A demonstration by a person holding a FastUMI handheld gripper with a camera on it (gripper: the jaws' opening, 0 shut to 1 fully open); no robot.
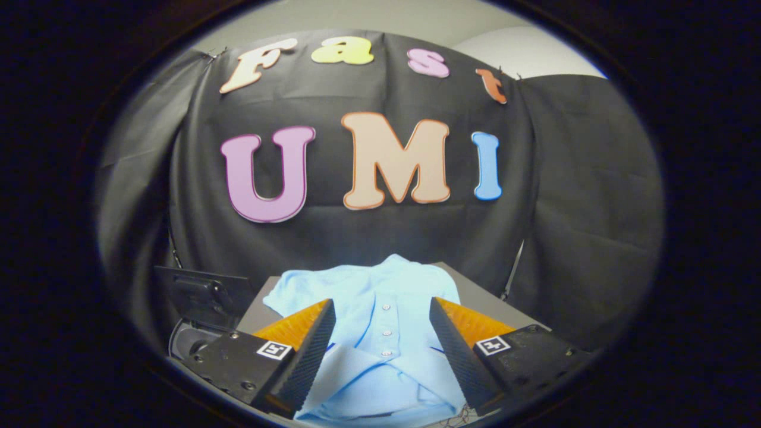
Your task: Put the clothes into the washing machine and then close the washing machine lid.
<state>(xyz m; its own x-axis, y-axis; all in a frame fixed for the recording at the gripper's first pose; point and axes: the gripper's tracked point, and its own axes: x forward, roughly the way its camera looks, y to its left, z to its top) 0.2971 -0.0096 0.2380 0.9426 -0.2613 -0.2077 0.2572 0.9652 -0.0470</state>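
A light blue polo shirt (380, 297) with a buttoned placket lies spread on a grey table (475, 294), its collar end nearest me. My gripper (382, 315) hovers over it, open, with the fingers (318, 342) apart on either side of the button row. Neither finger presses the cloth. To the left of the table stands the washing machine (196, 333), its dark lid (205, 294) raised upright and the drum opening partly visible below it.
Black cloth walls close the booth behind and on both sides. The table's far corner (443, 266) lies just beyond the shirt. A thin dark pole (511, 273) leans at the back right.
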